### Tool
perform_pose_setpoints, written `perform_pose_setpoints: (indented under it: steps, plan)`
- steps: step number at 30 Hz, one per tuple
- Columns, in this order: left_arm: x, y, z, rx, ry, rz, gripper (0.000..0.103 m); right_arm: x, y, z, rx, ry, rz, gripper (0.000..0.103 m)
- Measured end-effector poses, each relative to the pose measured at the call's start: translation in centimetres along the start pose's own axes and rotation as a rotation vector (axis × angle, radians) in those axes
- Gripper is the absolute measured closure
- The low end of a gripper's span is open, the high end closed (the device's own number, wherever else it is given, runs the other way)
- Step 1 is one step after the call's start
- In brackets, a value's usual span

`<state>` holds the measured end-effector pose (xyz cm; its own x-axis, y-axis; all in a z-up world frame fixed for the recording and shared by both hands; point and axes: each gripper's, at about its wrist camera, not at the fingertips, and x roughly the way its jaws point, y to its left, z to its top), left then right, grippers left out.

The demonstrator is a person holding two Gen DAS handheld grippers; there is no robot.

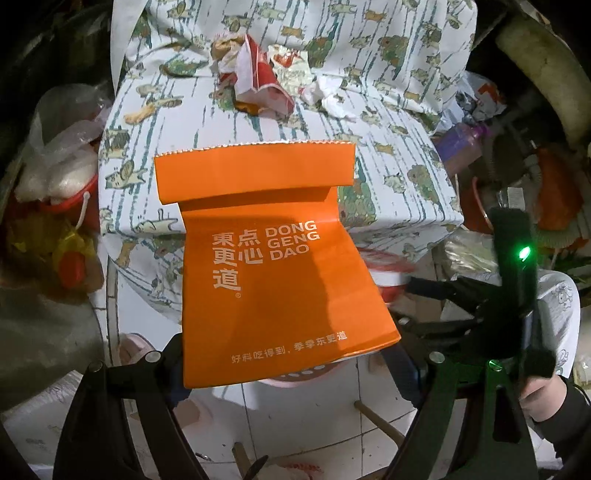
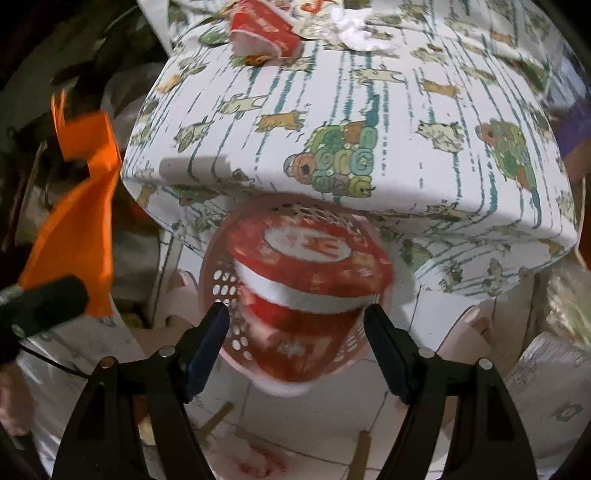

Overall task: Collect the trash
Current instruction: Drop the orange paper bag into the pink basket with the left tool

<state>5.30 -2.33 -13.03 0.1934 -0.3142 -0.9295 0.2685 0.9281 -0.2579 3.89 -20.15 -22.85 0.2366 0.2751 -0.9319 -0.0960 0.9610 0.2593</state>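
Note:
My left gripper (image 1: 290, 350) is shut on the lower end of an orange paper bag (image 1: 266, 266) printed with white lettering, and it holds the bag up in front of the cloth-covered table (image 1: 388, 177). The bag (image 2: 81, 221) also shows at the left of the right wrist view. My right gripper (image 2: 295, 314) is shut on a blurred red and white instant-food bowl (image 2: 310, 266), right above a pink perforated basket (image 2: 221, 291) on the floor. Red and white wrappers (image 1: 258, 77) and crumpled tissue (image 2: 354, 26) lie at the table's far side.
A red bucket stuffed with plastic bags (image 1: 62, 177) stands left of the table. More clutter is packed on the right. The floor is white tile (image 1: 295, 424) with wooden sticks (image 2: 364, 454) on it. A person's hand (image 1: 543, 395) holds the right gripper's handle.

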Motion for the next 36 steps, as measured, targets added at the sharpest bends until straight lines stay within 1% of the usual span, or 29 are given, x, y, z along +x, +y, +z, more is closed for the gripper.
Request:
perform_pose_setpoints:
  steps: [2, 4, 5, 7, 8, 9, 10, 11, 12, 14, 15, 18, 22, 25, 29, 33, 36]
  plan:
    - [0.6, 0.0, 0.0, -0.003, 0.019, -0.005, 0.016, -0.7, -0.8, 0.3, 0.047, -0.007, 0.039, 0.026]
    - [1.3, -0.1, -0.1, -0.003, 0.031, -0.029, 0.016, -1.5, -1.5, 0.6, 0.09, -0.03, 0.068, 0.023]
    - [1.4, -0.4, -0.1, -0.001, 0.017, -0.071, 0.016, -2.1, -1.8, 0.7, 0.11, -0.053, 0.072, 0.022]
    - [1.0, -1.1, 0.0, 0.006, -0.016, -0.12, 0.015, -3.3, -2.3, 1.1, 0.136, -0.104, 0.059, 0.021]
    - [0.6, -1.5, 0.1, 0.025, -0.041, -0.12, 0.013, -4.0, -2.5, 1.4, 0.145, -0.136, 0.049, 0.021]
    - [0.2, -1.8, 0.2, 0.043, -0.064, -0.101, 0.007, -4.8, -2.8, 1.6, 0.151, -0.172, 0.039, 0.021]
    - [-0.3, -2.2, 0.2, 0.063, -0.095, -0.065, 0.002, -5.5, -3.1, 1.9, 0.154, -0.203, 0.031, 0.021]
    - [-0.7, -2.5, 0.2, 0.078, -0.123, -0.044, 0.0, -6.5, -3.2, 2.0, 0.155, -0.243, 0.019, 0.02]
    - [-1.1, -2.8, 0.1, 0.093, -0.151, -0.025, 0.0, -7.3, -3.4, 2.2, 0.152, -0.282, 0.007, 0.02]
    - [-1.5, -3.1, 0.2, 0.109, -0.169, -0.022, 0.0, -8.8, -3.5, 2.6, 0.136, -0.348, -0.019, 0.019]
    - [-1.7, -3.2, 0.3, 0.109, -0.178, -0.017, 0.0, -9.5, -3.6, 2.7, 0.127, -0.377, -0.033, 0.019]
    - [-2.8, -3.1, 0.5, 0.092, -0.239, 0.014, 0.0, -11.0, -3.2, 2.7, 0.101, -0.45, -0.067, 0.018]
    - [-5.1, -2.7, 0.7, 0.087, -0.356, 0.082, 0.0, -12.0, -2.6, 2.6, 0.071, -0.49, -0.063, 0.018]
    - [-6.8, -2.2, 0.8, 0.073, -0.429, 0.12, 0.0, -12.5, -1.5, 2.3, 0.022, -0.527, -0.1, 0.015]
    - [-8.7, -1.3, 1.0, 0.03, -0.503, 0.119, 0.0, -12.9, 0.0, 2.0, -0.046, -0.569, -0.136, 0.013]
    - [-10.7, -0.7, 0.7, -0.005, -0.604, 0.179, 0.0, -13.2, 1.1, 1.9, -0.08, -0.599, -0.146, 0.011]
    - [-12.0, -0.3, 0.5, -0.026, -0.666, 0.192, 0.0, -13.5, 1.4, 1.9, -0.081, -0.62, -0.141, 0.01]
